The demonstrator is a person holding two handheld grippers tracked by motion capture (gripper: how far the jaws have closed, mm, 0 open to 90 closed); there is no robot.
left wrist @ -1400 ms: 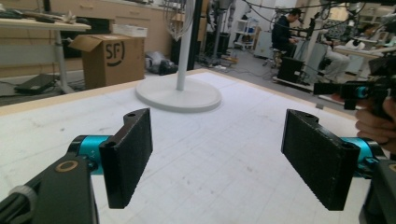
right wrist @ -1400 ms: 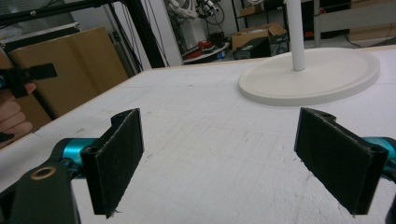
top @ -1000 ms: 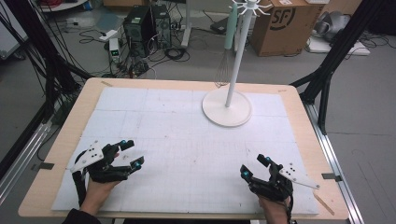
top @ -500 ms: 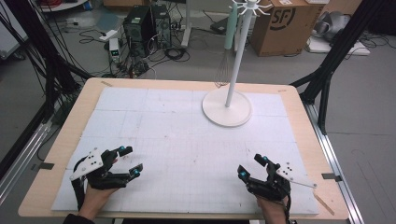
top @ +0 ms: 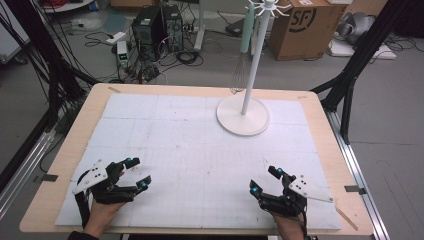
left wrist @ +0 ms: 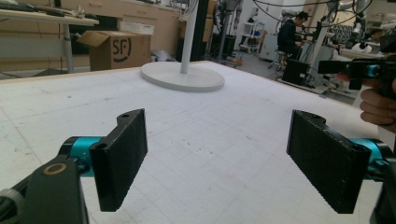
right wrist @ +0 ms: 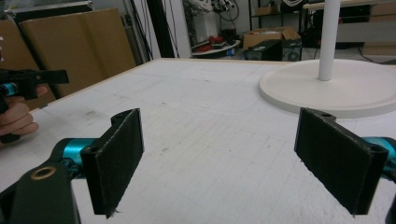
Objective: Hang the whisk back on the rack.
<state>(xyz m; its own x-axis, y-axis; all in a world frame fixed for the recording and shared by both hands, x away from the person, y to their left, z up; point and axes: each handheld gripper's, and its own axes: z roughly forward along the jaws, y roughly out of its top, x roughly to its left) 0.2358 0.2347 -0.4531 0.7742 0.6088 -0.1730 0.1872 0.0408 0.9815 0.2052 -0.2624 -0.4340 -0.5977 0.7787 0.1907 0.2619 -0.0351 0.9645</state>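
Observation:
My left gripper (top: 138,173) rests low near the table's front left corner, jaws wide open with nothing between them (left wrist: 219,158). My right gripper (top: 263,182) sits near the front right, also open and empty (right wrist: 219,161). A white stand (top: 243,114) with a round base and a tall pole rises at the back right of the white mat (top: 190,150). A whisk (top: 241,70) with a pale green handle hangs from the stand's top hooks. The stand's base is far ahead of both grippers (left wrist: 183,77) (right wrist: 336,88).
The wooden table edge (top: 60,165) frames the mat. Beyond the table lie cables, a computer tower (top: 150,27) and a cardboard box (top: 300,25). Black frame posts (top: 345,85) stand at the table's corners.
My left gripper has drawn back toward the front edge and slightly right. The right gripper has shifted only a little.

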